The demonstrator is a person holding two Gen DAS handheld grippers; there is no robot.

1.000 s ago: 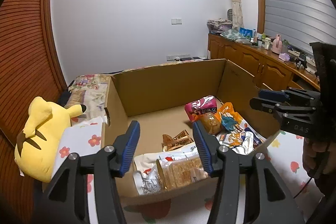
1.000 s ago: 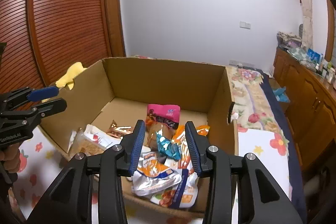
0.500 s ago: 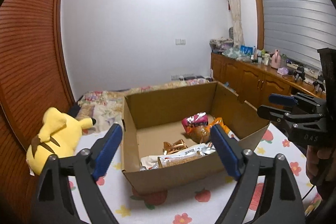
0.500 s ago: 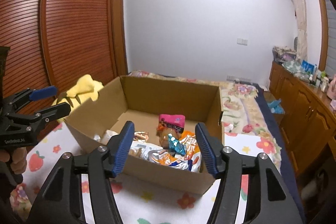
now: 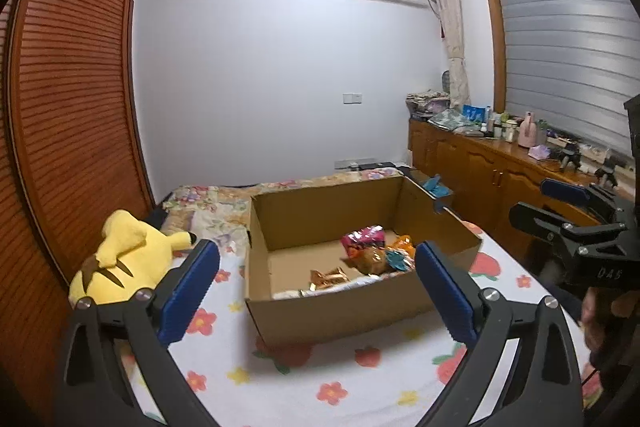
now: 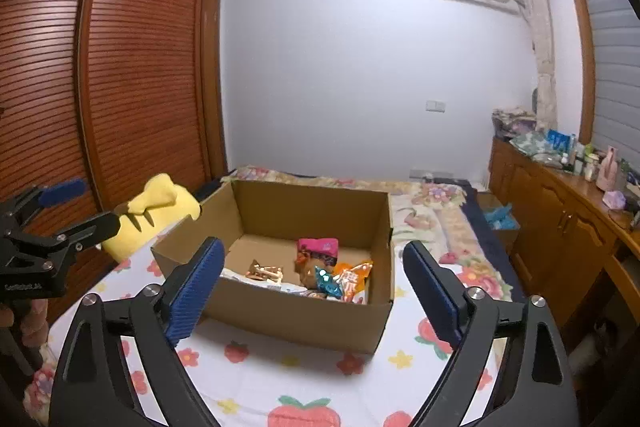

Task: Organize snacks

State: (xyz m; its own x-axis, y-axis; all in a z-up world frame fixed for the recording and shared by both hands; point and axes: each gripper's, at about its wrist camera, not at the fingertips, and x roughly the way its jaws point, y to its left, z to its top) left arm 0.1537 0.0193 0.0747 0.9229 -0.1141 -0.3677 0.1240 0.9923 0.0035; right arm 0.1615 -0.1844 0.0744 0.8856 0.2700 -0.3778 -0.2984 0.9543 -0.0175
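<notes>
Both grippers, left gripper (image 5: 316, 285) and right gripper (image 6: 310, 283), are held wide and empty, their jaws just opened, while every visible snack (image 5: 370, 259) is seen piled inside the cardboard box (image 5: 352, 311) at frame centre, so little sorting appears left.

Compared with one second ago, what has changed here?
Both claws, left and right, have pulled back and up from the cardboard box, their jaws just opening wide with nothing between them. The snacks stay in the box.
</notes>
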